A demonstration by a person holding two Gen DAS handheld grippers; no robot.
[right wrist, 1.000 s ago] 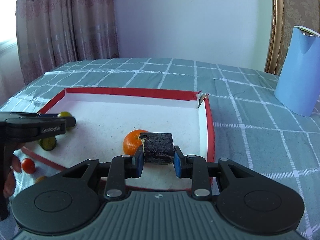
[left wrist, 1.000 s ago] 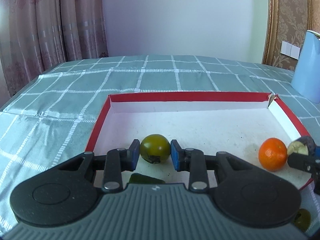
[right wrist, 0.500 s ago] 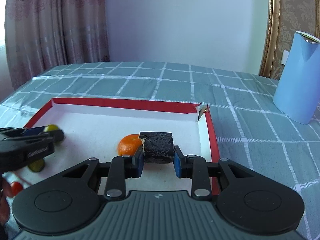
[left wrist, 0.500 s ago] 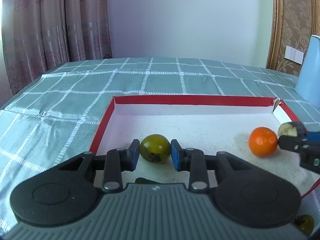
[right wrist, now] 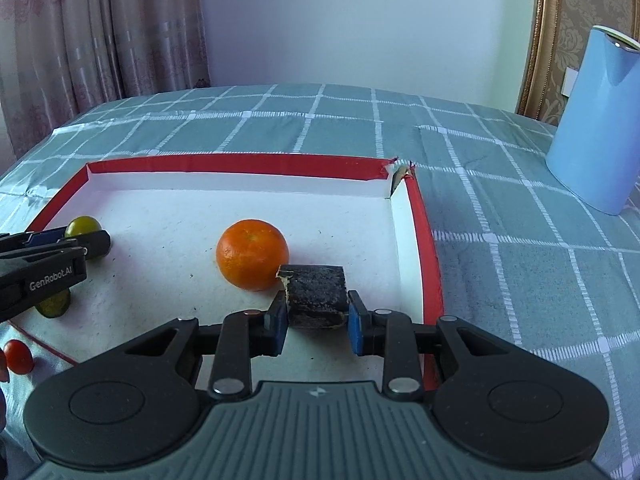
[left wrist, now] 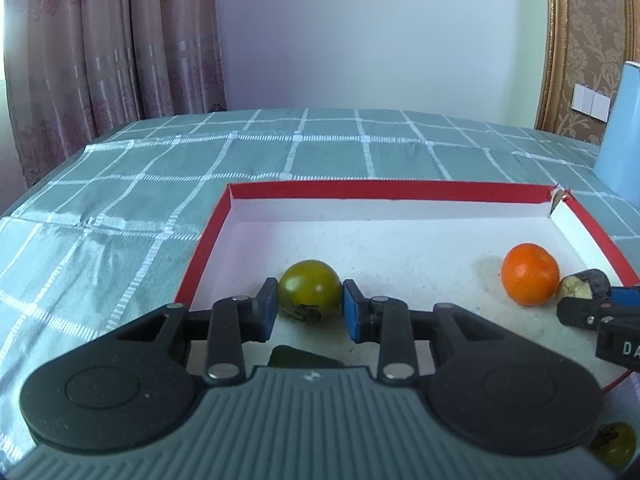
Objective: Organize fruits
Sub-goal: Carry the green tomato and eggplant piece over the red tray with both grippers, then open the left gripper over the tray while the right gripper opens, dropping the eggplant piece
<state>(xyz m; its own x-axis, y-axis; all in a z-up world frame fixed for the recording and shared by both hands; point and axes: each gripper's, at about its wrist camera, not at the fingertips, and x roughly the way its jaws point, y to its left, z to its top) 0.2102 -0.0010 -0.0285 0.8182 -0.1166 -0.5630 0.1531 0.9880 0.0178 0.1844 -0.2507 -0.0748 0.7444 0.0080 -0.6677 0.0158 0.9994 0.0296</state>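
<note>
Left wrist view: looked forward and slightly down from close behind its own gripper [left wrist: 309, 312], toward the tray's far wall [left wrist: 384, 191]. Right wrist view: same tilt, set nearer the tray's right side. Shared by both: tray, orange [right wrist: 252, 254], far curtain [left wrist: 112, 44], blue cylinder [right wrist: 592, 120].

Three green tomatoes [left wrist: 310, 290], one orange [left wrist: 530, 274]

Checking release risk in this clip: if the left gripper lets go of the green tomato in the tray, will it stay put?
The green tomato looks round and glossy, so it may roll on the tray's flat floor; the raised rim should contain it.
</note>
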